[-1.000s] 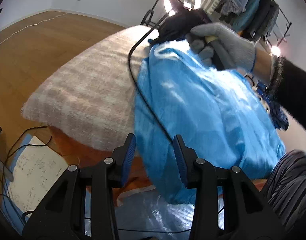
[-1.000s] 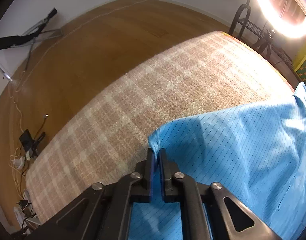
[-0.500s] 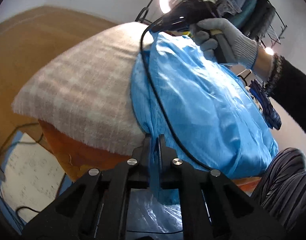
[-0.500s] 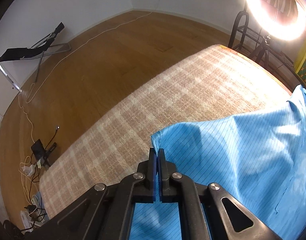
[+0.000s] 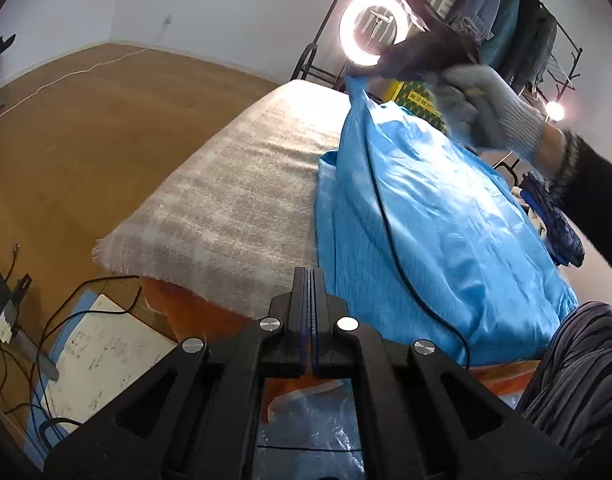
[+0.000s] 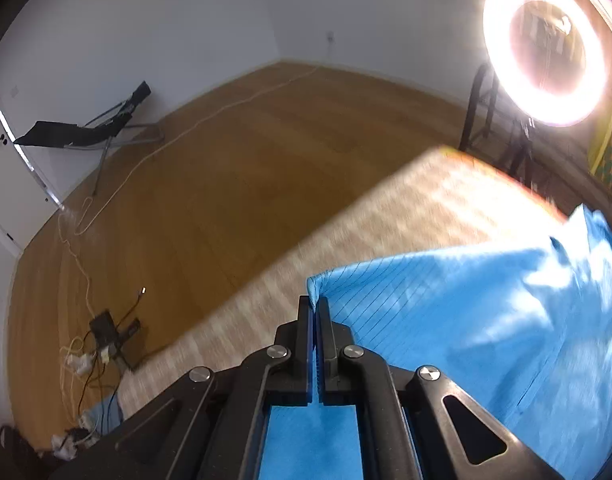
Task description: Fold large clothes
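Observation:
A large bright-blue garment [image 5: 446,208] with thin dark stripes lies over a table covered by a beige plaid cloth [image 5: 234,200]. My left gripper [image 5: 311,274] is shut on the garment's near left edge, at the table's front. My right gripper [image 6: 315,304] is shut on a far corner of the garment [image 6: 466,312] and holds it raised above the cloth. The left wrist view shows that corner pulled up into a peak under a grey-gloved hand [image 5: 490,108], blurred by motion. A black cable [image 5: 390,216] trails across the fabric.
A lit ring light [image 5: 372,30] and a clothes rack [image 5: 518,20] stand behind the table. Cables and a written sheet [image 5: 102,356] lie on the wooden floor at the left. A striped trouser leg [image 5: 578,360] is at the right, with dark blue clothes [image 5: 562,228] beyond.
The left jaws closed on the garment's near edge and lifted slightly. The right gripper rose, drawing the far corner up off the cloth.

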A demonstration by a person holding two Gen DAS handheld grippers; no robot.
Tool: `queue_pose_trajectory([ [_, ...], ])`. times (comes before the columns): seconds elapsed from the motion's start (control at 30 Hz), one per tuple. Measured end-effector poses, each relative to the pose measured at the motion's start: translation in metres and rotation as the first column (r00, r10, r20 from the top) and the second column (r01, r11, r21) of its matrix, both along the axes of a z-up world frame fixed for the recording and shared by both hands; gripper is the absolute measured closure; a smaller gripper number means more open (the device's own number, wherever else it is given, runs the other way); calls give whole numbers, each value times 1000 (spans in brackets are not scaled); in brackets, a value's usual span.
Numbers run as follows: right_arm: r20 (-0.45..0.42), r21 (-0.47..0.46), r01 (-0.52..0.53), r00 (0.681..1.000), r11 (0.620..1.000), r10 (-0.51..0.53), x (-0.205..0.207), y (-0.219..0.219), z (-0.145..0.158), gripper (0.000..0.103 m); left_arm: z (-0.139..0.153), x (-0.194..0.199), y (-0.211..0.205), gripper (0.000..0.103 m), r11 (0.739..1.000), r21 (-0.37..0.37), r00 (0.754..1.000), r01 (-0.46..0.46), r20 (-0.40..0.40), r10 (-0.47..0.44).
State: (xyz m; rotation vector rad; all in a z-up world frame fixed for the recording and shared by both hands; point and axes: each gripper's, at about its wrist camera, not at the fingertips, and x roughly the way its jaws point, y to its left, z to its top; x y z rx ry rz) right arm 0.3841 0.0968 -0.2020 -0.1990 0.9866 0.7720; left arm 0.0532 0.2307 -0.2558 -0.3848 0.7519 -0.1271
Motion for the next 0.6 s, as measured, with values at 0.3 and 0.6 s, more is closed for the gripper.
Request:
queue_pose_trajectory([
  [0.3, -60, -211, 45, 996, 976, -59, -18, -128, -46, 103, -8, 33, -22, 103, 997, 6, 997, 73, -17, -73],
  [0.6, 188, -280, -19, 979, 960, 74, -21, -95, 0, 64, -29, 43, -57, 103, 993, -35, 992, 111, -57, -113],
])
